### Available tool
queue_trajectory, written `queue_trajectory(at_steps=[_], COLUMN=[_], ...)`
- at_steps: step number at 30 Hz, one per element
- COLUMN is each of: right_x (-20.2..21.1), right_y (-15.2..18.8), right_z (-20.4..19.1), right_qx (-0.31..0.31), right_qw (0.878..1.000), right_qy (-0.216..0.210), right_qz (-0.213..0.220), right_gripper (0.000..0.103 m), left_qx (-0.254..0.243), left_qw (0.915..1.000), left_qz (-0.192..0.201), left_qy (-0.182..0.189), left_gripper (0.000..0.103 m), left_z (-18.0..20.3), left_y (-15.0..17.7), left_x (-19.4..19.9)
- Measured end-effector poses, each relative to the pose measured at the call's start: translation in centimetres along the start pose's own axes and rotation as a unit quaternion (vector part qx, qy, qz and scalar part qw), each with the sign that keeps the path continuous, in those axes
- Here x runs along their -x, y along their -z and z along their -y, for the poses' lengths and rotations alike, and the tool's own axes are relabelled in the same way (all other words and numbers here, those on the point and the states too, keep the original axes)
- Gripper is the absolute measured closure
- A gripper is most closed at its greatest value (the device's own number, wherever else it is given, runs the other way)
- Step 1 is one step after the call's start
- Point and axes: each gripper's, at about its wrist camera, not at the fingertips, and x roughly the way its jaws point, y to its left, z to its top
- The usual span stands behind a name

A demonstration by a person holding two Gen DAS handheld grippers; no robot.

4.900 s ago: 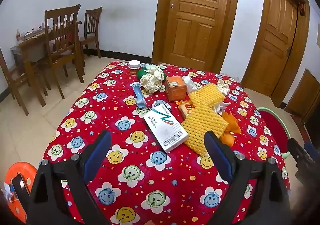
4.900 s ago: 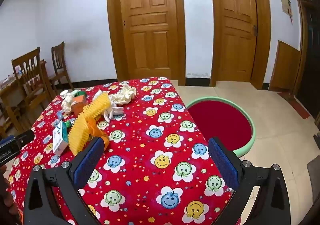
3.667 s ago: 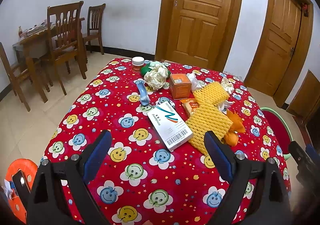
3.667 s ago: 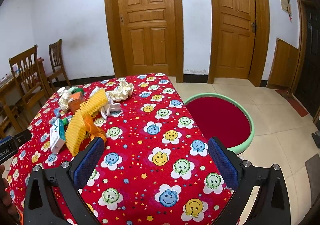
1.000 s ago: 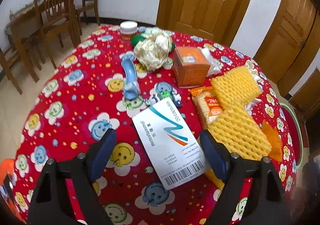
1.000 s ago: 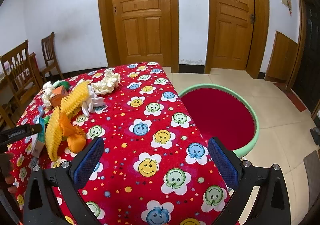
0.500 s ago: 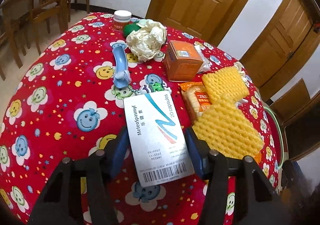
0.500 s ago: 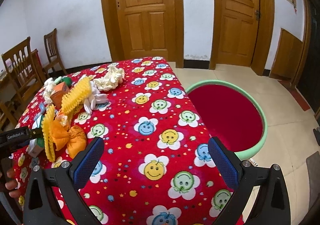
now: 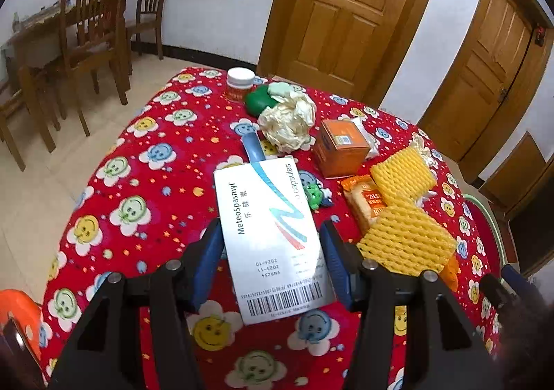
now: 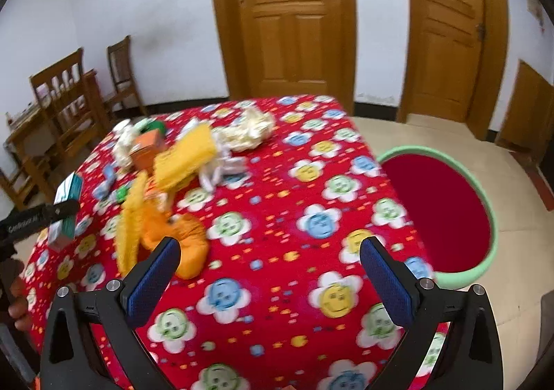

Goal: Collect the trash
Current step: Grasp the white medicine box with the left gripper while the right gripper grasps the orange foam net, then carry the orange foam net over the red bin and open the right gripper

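The left gripper [image 9: 270, 263] is clamped on the white medicine box [image 9: 271, 237], its two blue pads pressed against the long sides near the barcode end. The box tilts up and away from the claw, its far end lifted over the red smiley tablecloth [image 9: 145, 182]. The side view from the right gripper's camera shows the same box [image 10: 65, 213] raised off the cloth.

Just past the box's far tip lies a blue curved piece [image 9: 254, 149], partly hidden by the box. Further ahead sits a crumpled wad of cream paper [image 9: 287, 123], with a green object [image 9: 261, 100] and a small white-capped jar [image 9: 239, 83] beyond it. Ahead and to the claw's right stands an orange carton [image 9: 341, 147]; nearer, right of the box, are a little green toy [image 9: 314, 195] and an orange snack packet [image 9: 367, 203]. Two yellow foam nets [image 9: 405, 241] lie to the right of the claw, the nearer one beside its right pad.

The right gripper [image 10: 270, 281] hangs wide open and empty above the cloth. An orange crumpled bag [image 10: 183, 248] lies just beyond its left pad. On the floor off to its right, beside the table, sits the green-rimmed red basin [image 10: 446, 213]. That view is blurred.
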Motion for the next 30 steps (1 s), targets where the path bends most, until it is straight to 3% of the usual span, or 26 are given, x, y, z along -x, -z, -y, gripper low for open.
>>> queue_trajectory(at_steps=[7,11,16,18,21,30], right_x=[-1.7,-3.1,-5.0,-5.4,-5.7,-3.9], right_y=[0.4,0.5,0.7,0.8,0.8,0.8], right_z=[-2.9,-4.2,-5.1,-5.3,-5.4,-4.5], right_qx=[0.031,0.043,0.047,0.047,0.045,0.041], right_qw=[0.999,0.997,0.995,0.994,0.993,0.994], right_qy=[-0.017,-0.023,-0.036,-0.042,-0.056,-0.072], right_qz=[-0.033,-0.053,-0.079,-0.084,-0.091,-0.066], right_gripper=[0.002,0.014,0.044,0.062,0.076,0.080], left_qx=[-0.008,-0.007,-0.015,-0.017,-0.018,-0.031], left_qw=[0.9996,0.9990,0.9985,0.9983,0.9982,0.9973], left_qz=[0.006,0.004,-0.001,0.000,0.002,0.004], left_qy=[0.028,0.044,0.053,0.055,0.057,0.067], left_gripper=[0.046,0.046,0.046,0.046,0.046,0.046], left_z=[-1.1,-1.6,-1.9,-1.8,-1.4,0.7], left_y=[-0.2,-0.4,-0.2,0.0,0.2,0.4], left_x=[-0.1,-0.5,-1.1,-1.0,-0.7,1.1])
